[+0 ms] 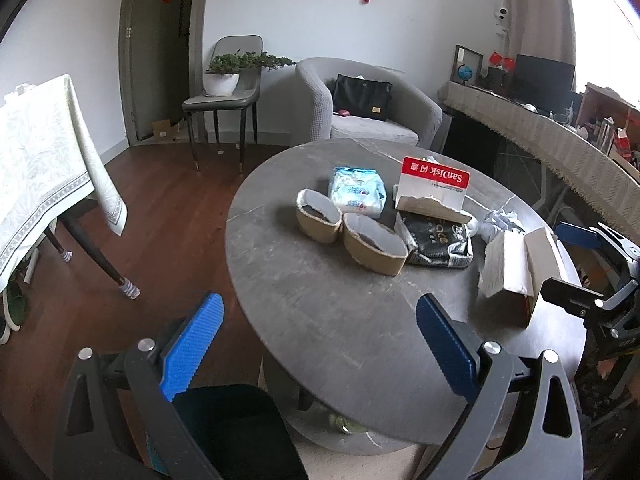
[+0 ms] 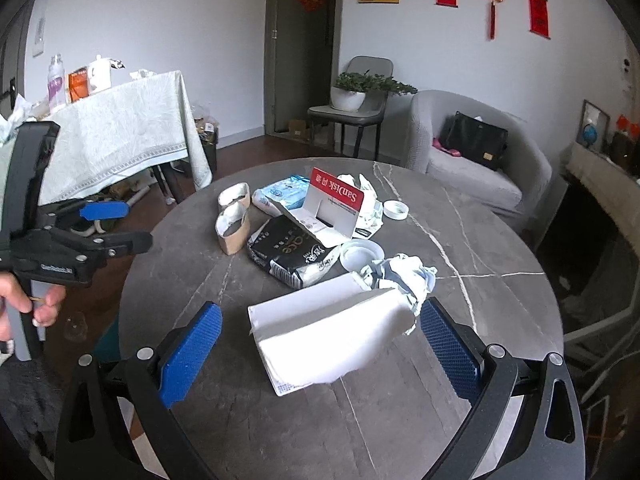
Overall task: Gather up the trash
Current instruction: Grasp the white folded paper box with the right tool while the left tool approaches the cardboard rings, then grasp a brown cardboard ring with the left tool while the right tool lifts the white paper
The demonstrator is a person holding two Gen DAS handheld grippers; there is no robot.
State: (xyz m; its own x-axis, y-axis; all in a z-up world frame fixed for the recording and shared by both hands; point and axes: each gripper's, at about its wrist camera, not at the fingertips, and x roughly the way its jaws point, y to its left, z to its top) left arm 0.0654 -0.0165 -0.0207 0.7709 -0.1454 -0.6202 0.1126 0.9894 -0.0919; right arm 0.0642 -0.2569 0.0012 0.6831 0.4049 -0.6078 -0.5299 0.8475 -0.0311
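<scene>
Torn white box (image 2: 328, 336) lies on the tabletop (image 2: 480, 320) between the right gripper (image 2: 320, 344) jaws, which stand wide apart, nothing clamped. Left gripper (image 1: 320, 332) jaws also apart, empty, hanging over the near tabletop edge. Nothing looks collected yet: 2 cardboard rolls (image 1: 352, 232), blue tissue pack (image 1: 356, 192), black pouch (image 1: 440, 240), SanDisk card (image 1: 434, 186), crumpled paper (image 2: 404, 276) and 2 white lids (image 2: 360, 254) all still out. No bin identifiable; dark object below left gripper unclear.

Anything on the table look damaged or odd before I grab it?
The white box between the open right claw fingers is torn open and crushed. The SanDisk card has a ragged torn edge.
</scene>
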